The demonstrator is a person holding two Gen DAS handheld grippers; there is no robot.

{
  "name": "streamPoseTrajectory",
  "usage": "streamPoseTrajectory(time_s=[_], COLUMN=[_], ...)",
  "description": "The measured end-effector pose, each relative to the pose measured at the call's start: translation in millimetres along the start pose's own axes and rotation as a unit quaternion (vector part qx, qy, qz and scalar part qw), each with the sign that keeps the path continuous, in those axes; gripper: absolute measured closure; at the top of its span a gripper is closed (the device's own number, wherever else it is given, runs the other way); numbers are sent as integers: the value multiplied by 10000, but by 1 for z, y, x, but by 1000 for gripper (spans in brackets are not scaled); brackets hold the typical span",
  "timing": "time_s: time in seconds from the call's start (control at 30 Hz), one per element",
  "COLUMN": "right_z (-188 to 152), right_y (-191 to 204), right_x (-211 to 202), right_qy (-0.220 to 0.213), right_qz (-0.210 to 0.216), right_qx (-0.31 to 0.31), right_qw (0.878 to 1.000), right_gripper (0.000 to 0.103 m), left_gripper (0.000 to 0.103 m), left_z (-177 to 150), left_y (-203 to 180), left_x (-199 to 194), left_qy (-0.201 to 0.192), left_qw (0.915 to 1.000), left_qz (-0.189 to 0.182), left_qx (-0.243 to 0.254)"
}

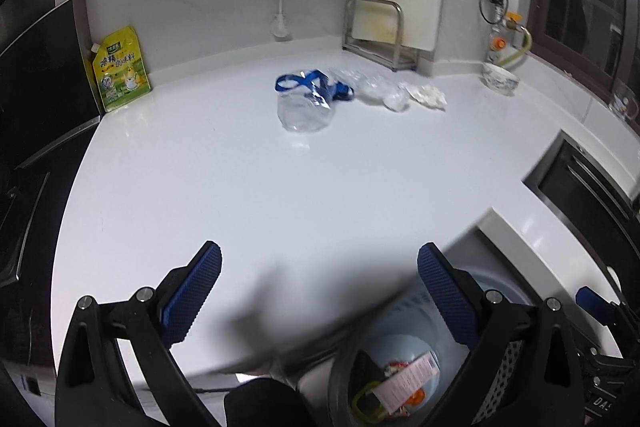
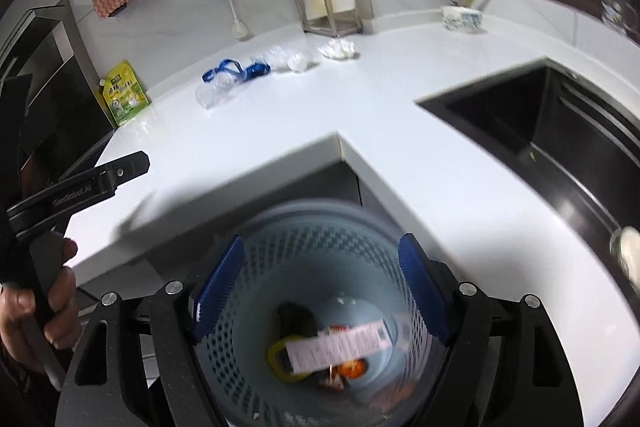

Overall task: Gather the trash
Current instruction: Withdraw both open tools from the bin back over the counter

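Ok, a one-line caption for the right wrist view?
Open right gripper above the blue bin holding trash, more plastic litter waiting on the counter.

Cool indoor light glares off the white countertop [image 1: 304,195], dark fisheye corners bowing its edges. Below both grippers, the waste basket [image 2: 320,251] smears with motion blur beside soft shadows.

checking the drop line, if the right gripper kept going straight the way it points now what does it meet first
Most likely the inside of the blue mesh bin: the right gripper stands open over its mouth, nothing between the pads. Depth is unclear.
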State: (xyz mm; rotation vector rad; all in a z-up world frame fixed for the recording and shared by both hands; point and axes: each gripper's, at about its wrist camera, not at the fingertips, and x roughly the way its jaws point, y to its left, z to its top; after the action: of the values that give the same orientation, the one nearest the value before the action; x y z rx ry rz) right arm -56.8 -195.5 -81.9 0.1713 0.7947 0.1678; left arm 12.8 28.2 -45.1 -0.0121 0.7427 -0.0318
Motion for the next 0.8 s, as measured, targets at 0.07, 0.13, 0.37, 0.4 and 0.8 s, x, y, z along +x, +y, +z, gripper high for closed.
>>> streamPoseTrajectory(time_s=[0.07,0.13,0.37,0.4,0.8], right_z=[17,32,92,100,162], right_y=[-2,-5,-17,-19,-32], right_x=[10,20,60,66,134], right_qy=[41,64,140,153,369], right_qz=[65,111,133,142,363], right_qx=[-46,-64,-159,-177,-162], right_qw=[10000,9999,9997,9996,9985], right_gripper=[26,26,26,26,26], left_gripper=[6,6,6,6,6], left_z=[17,32,74,81,121], left_y=[5,8,12,12,13], left_x=[13,26,79,90,170], left_qy=[-12,-7,75,119,505], left_qw=[10000,9998,9995,9994,9977], left_qz=[46,117,283,293,412], left_qx=[-84,-134,-153,-145,-191])
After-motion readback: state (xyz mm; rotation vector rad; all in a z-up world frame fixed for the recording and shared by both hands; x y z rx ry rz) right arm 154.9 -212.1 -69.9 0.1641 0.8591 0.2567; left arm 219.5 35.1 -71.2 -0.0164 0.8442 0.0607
